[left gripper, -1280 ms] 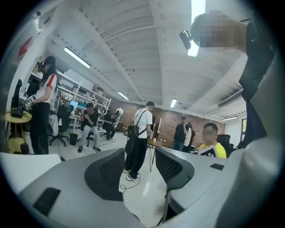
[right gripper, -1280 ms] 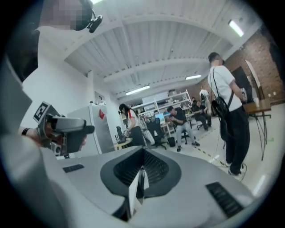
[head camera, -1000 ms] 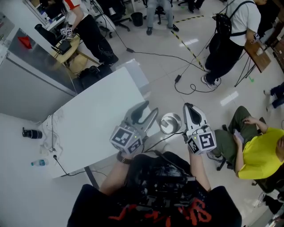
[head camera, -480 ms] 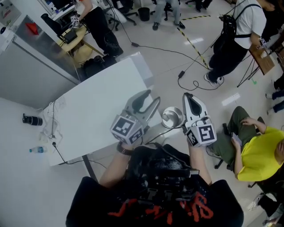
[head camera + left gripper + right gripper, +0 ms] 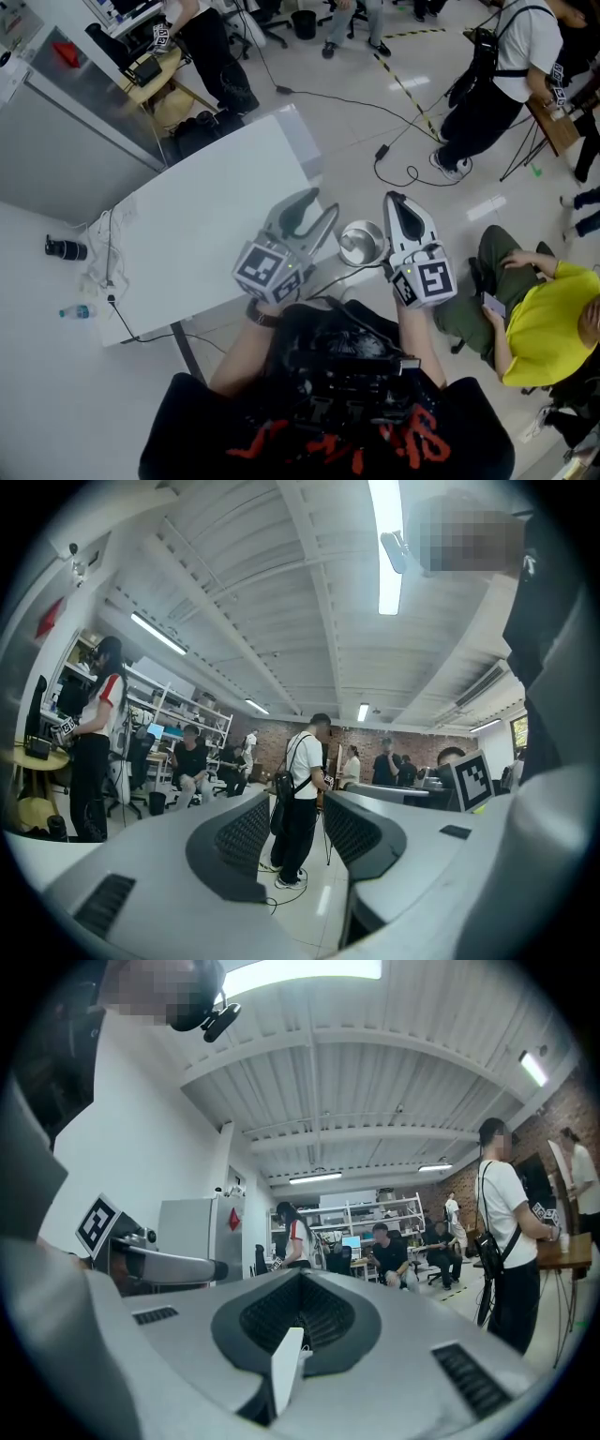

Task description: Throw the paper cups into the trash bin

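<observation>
My right gripper (image 5: 394, 200) is closed, its jaws pressed together along their length. In the right gripper view a thin white strip (image 5: 286, 1372) stands edge-on in the seam near their base, and I cannot tell what it is. My left gripper (image 5: 319, 203) is open, its two jaws spread, and only the room beyond shows between them. Both point level, side by side in the middle of the head view.

Between them and lower down sits the round silver trash bin (image 5: 362, 244), mouth up, just beside the near right corner of the white surface (image 5: 197, 248). The left gripper hangs over that corner, and the surface runs away toward the upper left of the frame. Wires (image 5: 108, 272) trail over its left edge. Past them, at the frame's left edge, lie a small bottle (image 5: 79, 311) and a dark cylinder (image 5: 66, 248).

At the right edge a person in a yellow top (image 5: 548, 328) sits. Farther off, in the upper right, a person in a white shirt with a black backpack (image 5: 502, 56) stands.
</observation>
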`<act>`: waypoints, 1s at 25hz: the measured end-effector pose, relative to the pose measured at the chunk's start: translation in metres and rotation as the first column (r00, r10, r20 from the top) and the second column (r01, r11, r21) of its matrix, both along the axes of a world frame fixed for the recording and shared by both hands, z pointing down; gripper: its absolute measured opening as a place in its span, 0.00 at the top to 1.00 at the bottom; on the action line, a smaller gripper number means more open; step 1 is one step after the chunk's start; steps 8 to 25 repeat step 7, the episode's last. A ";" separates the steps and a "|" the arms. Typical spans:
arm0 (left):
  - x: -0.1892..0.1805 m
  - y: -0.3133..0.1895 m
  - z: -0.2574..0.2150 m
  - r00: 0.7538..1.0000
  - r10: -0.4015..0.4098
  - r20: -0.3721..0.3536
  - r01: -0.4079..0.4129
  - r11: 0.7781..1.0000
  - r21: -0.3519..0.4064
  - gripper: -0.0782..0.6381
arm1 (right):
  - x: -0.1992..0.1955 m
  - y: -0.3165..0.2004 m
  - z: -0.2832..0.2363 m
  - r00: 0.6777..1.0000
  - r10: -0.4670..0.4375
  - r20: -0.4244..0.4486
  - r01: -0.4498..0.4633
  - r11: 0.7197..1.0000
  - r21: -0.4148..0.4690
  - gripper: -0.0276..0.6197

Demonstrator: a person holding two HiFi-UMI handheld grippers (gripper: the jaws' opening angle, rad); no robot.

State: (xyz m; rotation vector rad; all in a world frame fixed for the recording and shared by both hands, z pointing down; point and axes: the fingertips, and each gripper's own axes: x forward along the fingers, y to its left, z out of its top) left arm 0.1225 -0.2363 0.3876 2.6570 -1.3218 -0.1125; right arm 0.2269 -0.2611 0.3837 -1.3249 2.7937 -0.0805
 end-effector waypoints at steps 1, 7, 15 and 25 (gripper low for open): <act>0.001 0.000 0.000 1.000 0.002 0.000 -0.002 1.000 0.000 0.65 | 0.001 0.000 0.000 1.000 0.002 0.001 -0.002 1.000 0.001 0.95; 0.008 0.000 0.000 1.000 0.019 0.001 -0.019 1.000 0.001 0.65 | 0.006 0.000 0.002 1.000 0.016 0.007 -0.016 1.000 -0.005 0.95; 0.008 0.000 0.000 1.000 0.019 0.001 -0.019 1.000 0.001 0.65 | 0.006 0.000 0.002 1.000 0.016 0.007 -0.016 1.000 -0.005 0.95; 0.008 0.000 0.000 1.000 0.019 0.001 -0.019 1.000 0.001 0.65 | 0.006 0.000 0.002 1.000 0.016 0.007 -0.016 1.000 -0.005 0.95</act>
